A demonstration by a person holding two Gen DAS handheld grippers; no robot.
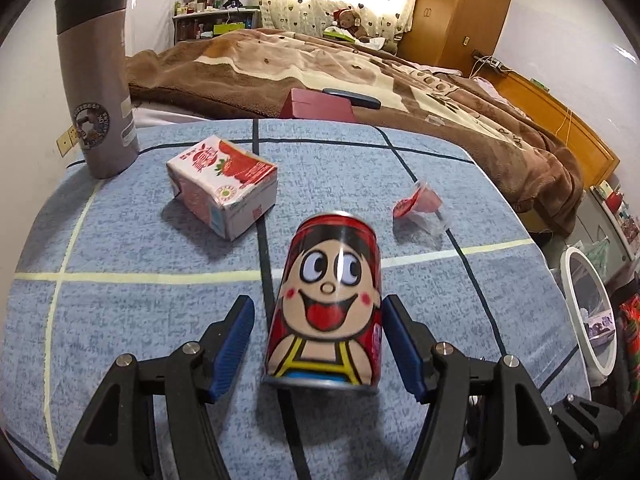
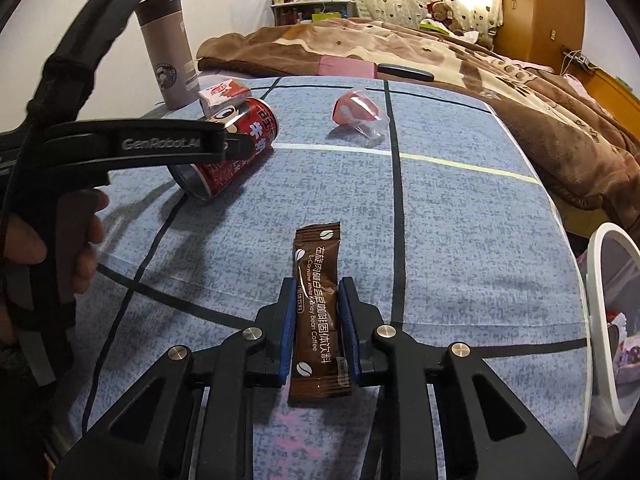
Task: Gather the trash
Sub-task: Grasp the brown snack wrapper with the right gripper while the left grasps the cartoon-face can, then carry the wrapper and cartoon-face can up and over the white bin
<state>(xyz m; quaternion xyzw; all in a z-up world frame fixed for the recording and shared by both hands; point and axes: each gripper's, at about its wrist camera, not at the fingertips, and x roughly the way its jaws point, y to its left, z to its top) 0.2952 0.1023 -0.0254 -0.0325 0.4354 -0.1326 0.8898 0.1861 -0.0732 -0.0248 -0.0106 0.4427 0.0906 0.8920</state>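
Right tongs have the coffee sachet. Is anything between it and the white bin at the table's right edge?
Nothing visible. The coffee sachet sits clamped in the right tongs, and only bare blue tablecloth lies between it and the white bin.

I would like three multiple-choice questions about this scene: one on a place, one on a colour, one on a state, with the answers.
1. Where does the strawberry carton lie?
A. in the bin
B. on the blue cloth, near the travel mug
C. on the bed

2. What colour is the coffee sachet?
A. brown
B. green
C. white

3. How is the red can?
A. upright, clamped
B. crushed flat
C. tipped, between open fingers

Answers:
1 B, it rests on the blue cloth beside the travel mug.
2 A, its wrapper is brown.
3 C, it leans, and the left gripper shows gaps either side.
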